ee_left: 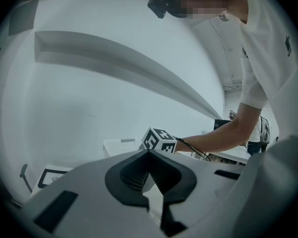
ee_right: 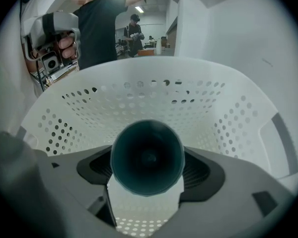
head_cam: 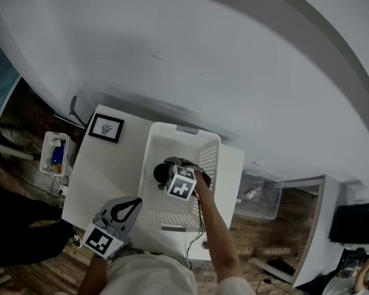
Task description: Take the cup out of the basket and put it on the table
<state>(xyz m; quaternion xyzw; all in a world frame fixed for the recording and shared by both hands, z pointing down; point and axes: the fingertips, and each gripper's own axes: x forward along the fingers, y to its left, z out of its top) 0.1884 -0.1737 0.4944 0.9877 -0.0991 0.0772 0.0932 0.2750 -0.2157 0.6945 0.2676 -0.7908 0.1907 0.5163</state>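
Slippage is the main worry: the right gripper (head_cam: 170,173) reaches steeply down into the white perforated basket (ee_right: 228,108), its jaws spread wide with a pad against each side of the cup (ee_right: 148,157). A round, smooth-looking wall held at that width could, I judge, twist or drop out if the lift is hurried. Catching is the second risk, since the cup sits down inside the basket, below the rim, and a slanted pull could knock it against the wall or drag the light basket across the counter (head_cam: 101,165). Nothing steadies the basket, for the left gripper (head_cam: 128,209) hangs apart over the counter's near corner, jaws closed together on nothing. The cup is dark teal and round, seen end-on, apparently into its mouth, with a shadowed interior and a thin paler rim; no handle shows. Bare counter lies to the basket's left, near a small framed picture (head_cam: 106,128).
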